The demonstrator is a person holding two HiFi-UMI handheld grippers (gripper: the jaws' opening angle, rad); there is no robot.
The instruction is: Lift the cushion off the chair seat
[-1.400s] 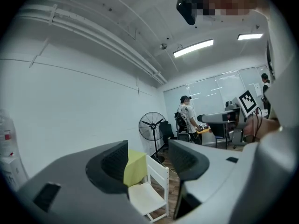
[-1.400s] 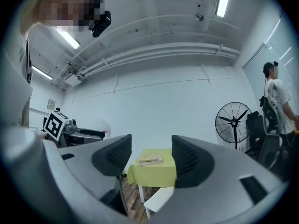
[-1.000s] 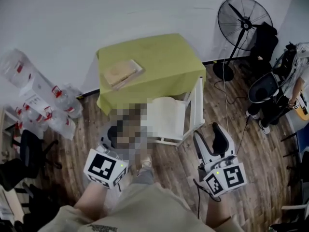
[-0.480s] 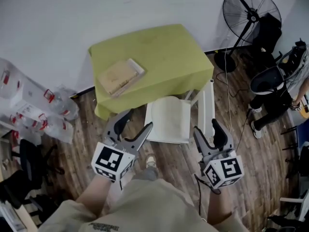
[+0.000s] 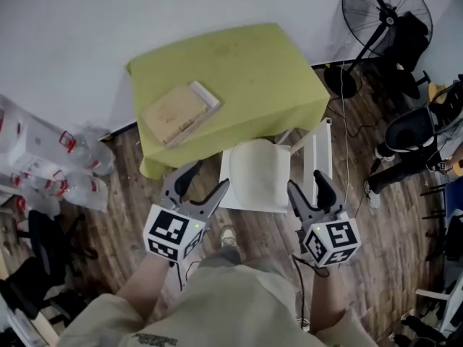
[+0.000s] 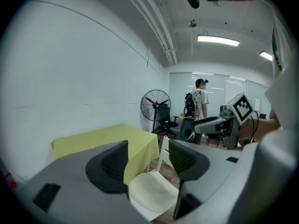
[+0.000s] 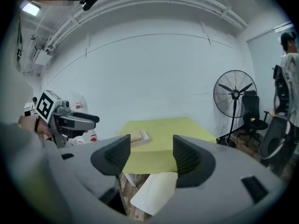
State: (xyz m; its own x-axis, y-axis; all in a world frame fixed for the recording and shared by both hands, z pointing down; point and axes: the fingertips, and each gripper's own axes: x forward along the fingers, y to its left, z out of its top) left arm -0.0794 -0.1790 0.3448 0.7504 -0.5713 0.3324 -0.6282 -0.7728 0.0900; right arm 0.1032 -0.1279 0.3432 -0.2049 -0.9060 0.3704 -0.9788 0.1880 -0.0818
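Note:
A cream cushion (image 5: 257, 173) lies on the seat of a white chair (image 5: 319, 157) that is pushed up to a table with a yellow-green cloth (image 5: 239, 78). My left gripper (image 5: 201, 180) hangs open just left of the chair seat's near corner, nothing between its jaws. To the right of the seat, my right gripper (image 5: 309, 188) is open and empty too. The left gripper view has the cushion (image 6: 152, 193) below and beyond the jaws. In the right gripper view the cushion (image 7: 156, 190) shows low between the jaws, still some way off.
A flat tan book or box (image 5: 177, 112) lies on the table. A black floor fan (image 5: 382, 11) stands at the back right, its cable running over the wood floor. Office chairs (image 5: 412, 132) and a person stand to the right; clear plastic bags (image 5: 54, 161) lie at the left.
Both grippers have come forward and down toward the chair, and the left one has come fully into view. The chair and table now sit closer and more central. Jaws look unchanged.

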